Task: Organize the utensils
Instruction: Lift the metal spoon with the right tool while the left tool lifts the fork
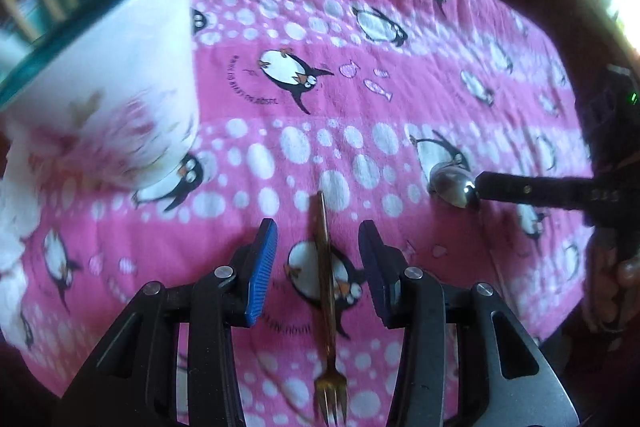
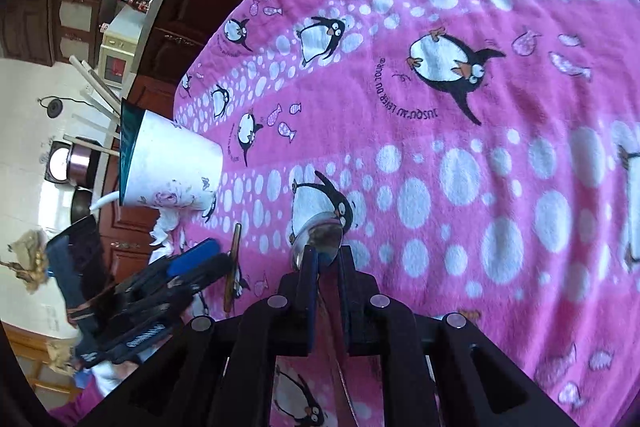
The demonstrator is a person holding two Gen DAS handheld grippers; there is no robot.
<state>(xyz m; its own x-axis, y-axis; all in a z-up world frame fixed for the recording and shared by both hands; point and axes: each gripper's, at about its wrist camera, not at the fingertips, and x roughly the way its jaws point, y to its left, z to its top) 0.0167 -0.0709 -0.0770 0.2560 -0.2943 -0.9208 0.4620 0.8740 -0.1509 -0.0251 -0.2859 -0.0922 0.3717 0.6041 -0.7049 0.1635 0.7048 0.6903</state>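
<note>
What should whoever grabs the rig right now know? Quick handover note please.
Left gripper: open, jaws either side of the fork, not touching it; the fork lies flat on the pink penguin cloth.
Right gripper: shut on the spoon, its bowl sticking out past the fingertips, low over the cloth.
White cup with the teal rim stands on the cloth, to the left in both views; its inside is not visible.
Done: spoon picked up.
Left: spoon and fork are both still outside the cup, probably where they go.
</note>
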